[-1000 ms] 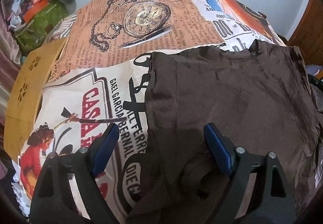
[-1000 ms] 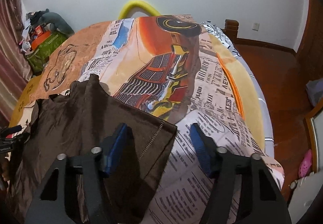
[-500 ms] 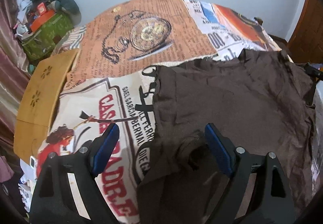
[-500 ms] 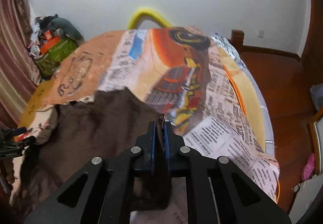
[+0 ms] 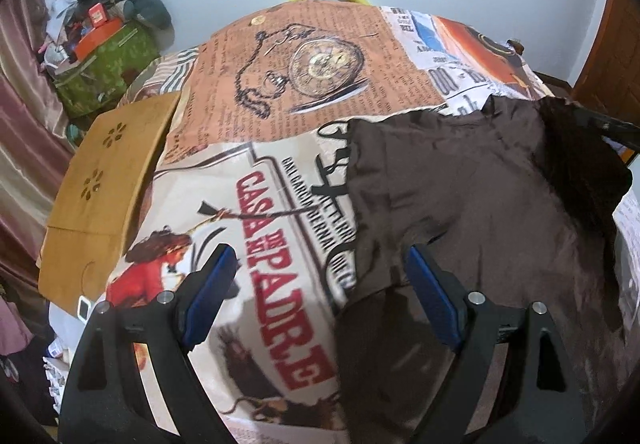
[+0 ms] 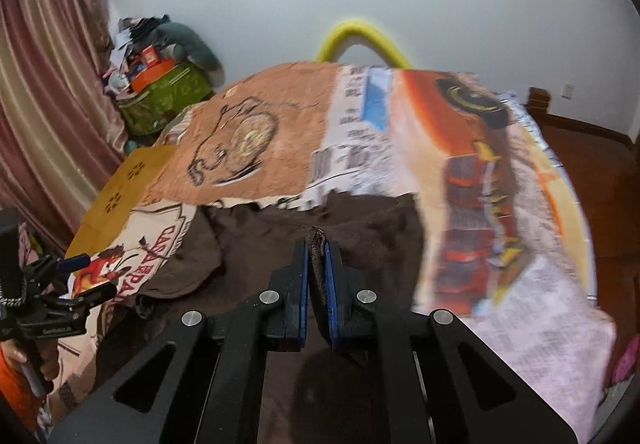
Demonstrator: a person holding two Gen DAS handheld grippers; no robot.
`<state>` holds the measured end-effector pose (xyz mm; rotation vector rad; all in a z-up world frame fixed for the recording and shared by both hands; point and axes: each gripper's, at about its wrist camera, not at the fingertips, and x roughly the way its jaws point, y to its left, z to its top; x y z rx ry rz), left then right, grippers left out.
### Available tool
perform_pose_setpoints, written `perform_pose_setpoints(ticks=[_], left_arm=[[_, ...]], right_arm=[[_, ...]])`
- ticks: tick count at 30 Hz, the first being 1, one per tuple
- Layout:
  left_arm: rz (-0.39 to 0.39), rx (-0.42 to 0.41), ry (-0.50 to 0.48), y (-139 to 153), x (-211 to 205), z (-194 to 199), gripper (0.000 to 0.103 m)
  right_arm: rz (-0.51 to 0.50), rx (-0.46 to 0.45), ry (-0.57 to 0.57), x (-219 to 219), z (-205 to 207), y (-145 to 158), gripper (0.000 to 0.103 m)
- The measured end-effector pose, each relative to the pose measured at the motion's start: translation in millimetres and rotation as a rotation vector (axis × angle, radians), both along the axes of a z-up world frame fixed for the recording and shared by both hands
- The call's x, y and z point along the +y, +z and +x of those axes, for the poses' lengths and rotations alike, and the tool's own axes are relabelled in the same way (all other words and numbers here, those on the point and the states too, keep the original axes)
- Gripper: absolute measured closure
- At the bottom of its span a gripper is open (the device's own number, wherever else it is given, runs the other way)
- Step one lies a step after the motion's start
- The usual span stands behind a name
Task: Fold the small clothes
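A dark brown garment point(image 5: 472, 196) lies spread on the printed bedspread point(image 5: 280, 92). My left gripper point(image 5: 320, 304) is open and empty, hovering over the garment's near left edge, one finger over the bedspread and one over the cloth. My right gripper point(image 6: 316, 284) is shut on the brown garment's point(image 6: 248, 240) right edge and holds that edge lifted above the bed. In the left wrist view the lifted edge point(image 5: 576, 164) stands up at the right. The left gripper also shows at the far left of the right wrist view point(image 6: 76, 280).
A tan wooden board point(image 5: 104, 188) lies at the bed's left side. A green bag point(image 5: 108, 68) piled with clutter stands by the pink curtain point(image 6: 44, 116). A yellow curved tube point(image 6: 360, 40) rises behind the bed. Wooden floor point(image 6: 600, 172) lies to the right.
My right gripper shut on the garment's right edge and lifted it up and leftward. My left gripper stayed open and drew back a little from the garment.
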<state>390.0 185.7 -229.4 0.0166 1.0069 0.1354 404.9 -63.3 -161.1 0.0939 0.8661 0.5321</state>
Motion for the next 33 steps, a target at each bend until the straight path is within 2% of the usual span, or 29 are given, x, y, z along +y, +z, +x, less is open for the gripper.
perform_pose_setpoints(ticks=[5,9,15,19,22,27,30,33], left_arm=[[0.010,0.019,0.017,-11.4,11.7,-5.4,0.016],[0.008,0.025,0.033,-16.8,15.6,-2.6,0.016],[-0.032,0.014,0.055,-15.0,14.3,7.1,0.016],[-0.019,0.019,0.046,-16.9,8.8,11.2,0.016],[-0.010,0.042,0.047,-25.4,6.6,15.5,0.016],[-0.008,0.104,0.042,-48.1,2.0,22.4,0.016],[0.012,0.092,0.031,-52.6,-4.7,25.2,0.016],[0.001,0.087,0.032,-55.8,-8.1,29.0,0.015]], right_arm=[[-0.023,0.047,0.019,34.5,9.4,-25.7,0.094],[-0.007,0.145,0.074,44.7,10.6,-34.2,0.089],[-0.011,0.040,0.099,21.5,-10.1,3.3,0.067],[-0.059,-0.028,0.084,-2.7,-22.7,16.6,0.065],[-0.102,-0.013,0.075,-15.8,-27.5,3.7,0.065],[-0.146,0.062,0.090,-20.7,-38.3,-36.4,0.065],[-0.184,0.066,0.114,-12.7,-41.1,-54.9,0.065],[-0.176,0.055,0.124,-8.0,-37.6,-60.5,0.065]])
